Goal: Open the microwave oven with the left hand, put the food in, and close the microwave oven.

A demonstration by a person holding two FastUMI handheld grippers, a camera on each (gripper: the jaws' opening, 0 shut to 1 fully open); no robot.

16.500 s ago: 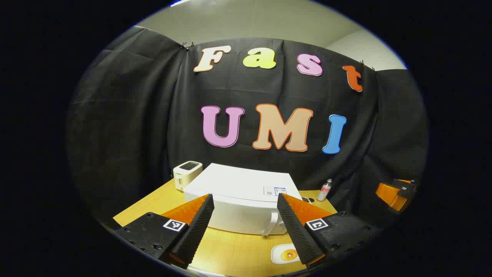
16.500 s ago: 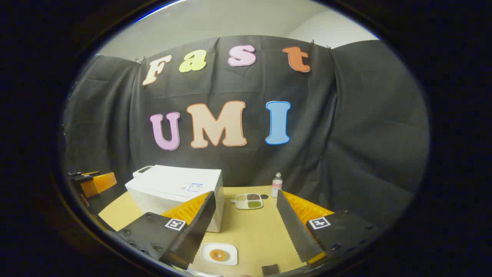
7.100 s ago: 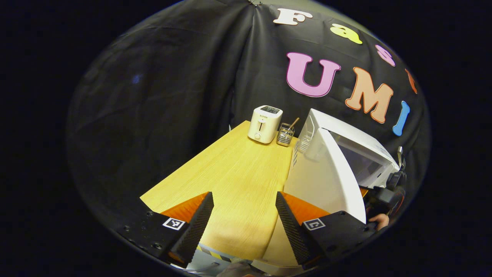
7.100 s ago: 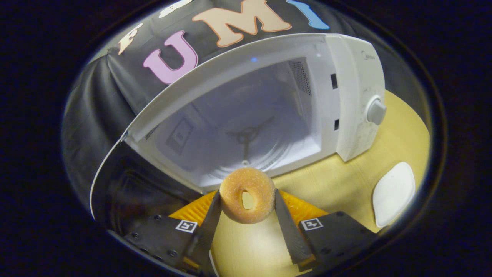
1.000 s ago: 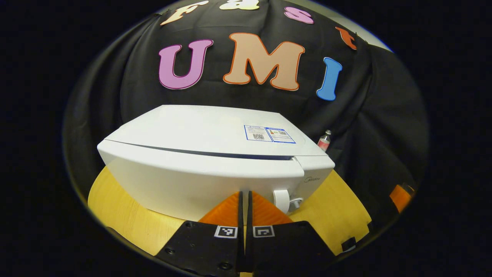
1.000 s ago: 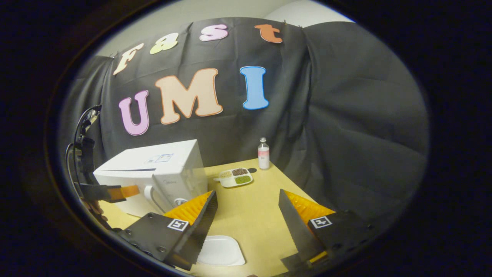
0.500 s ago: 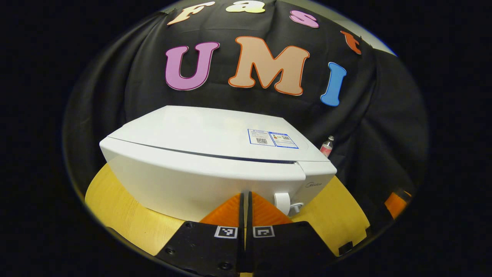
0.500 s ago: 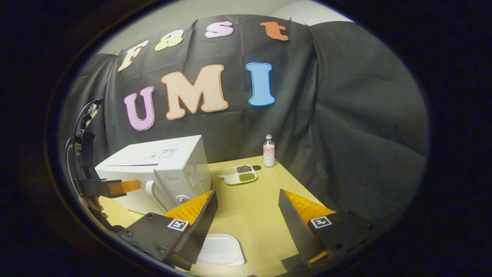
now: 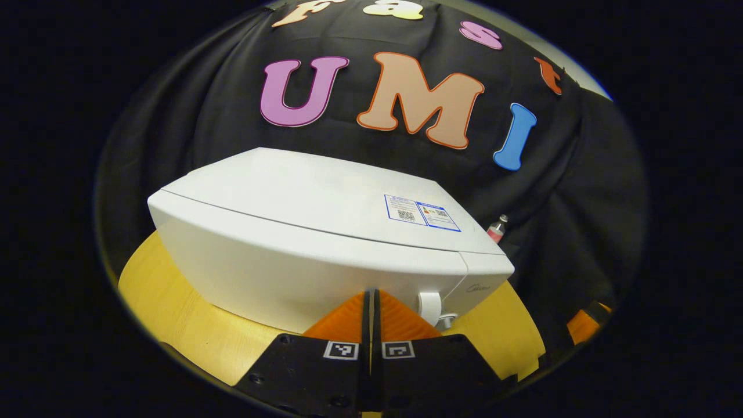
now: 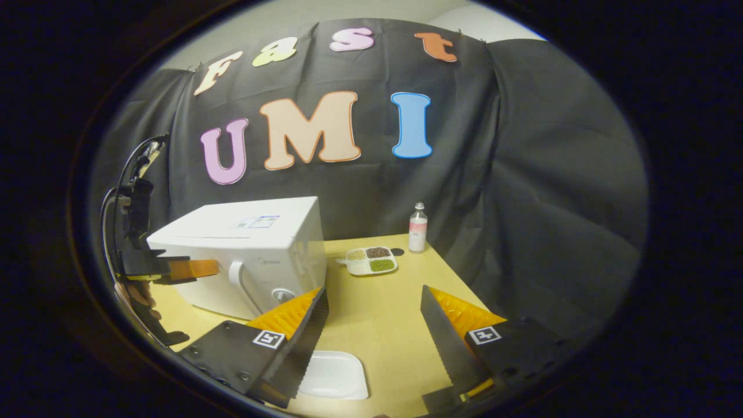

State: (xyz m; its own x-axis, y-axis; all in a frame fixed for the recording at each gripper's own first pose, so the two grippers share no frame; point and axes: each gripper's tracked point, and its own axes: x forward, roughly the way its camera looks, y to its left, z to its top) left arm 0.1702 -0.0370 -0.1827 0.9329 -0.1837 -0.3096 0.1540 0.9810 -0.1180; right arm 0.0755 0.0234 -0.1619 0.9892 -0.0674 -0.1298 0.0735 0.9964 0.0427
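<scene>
We are pressing our left gripper [image 9: 370,302], fingers closed together and empty, against the microwave oven [image 9: 325,232] door, whose top seam has just narrowed to flush, so the food sits shut inside while our right gripper [image 10: 374,325] is hanging open.

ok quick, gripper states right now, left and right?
Left gripper: shut, holding nothing, fingers together at the microwave door.
Right gripper: open, empty, above the table.
</scene>
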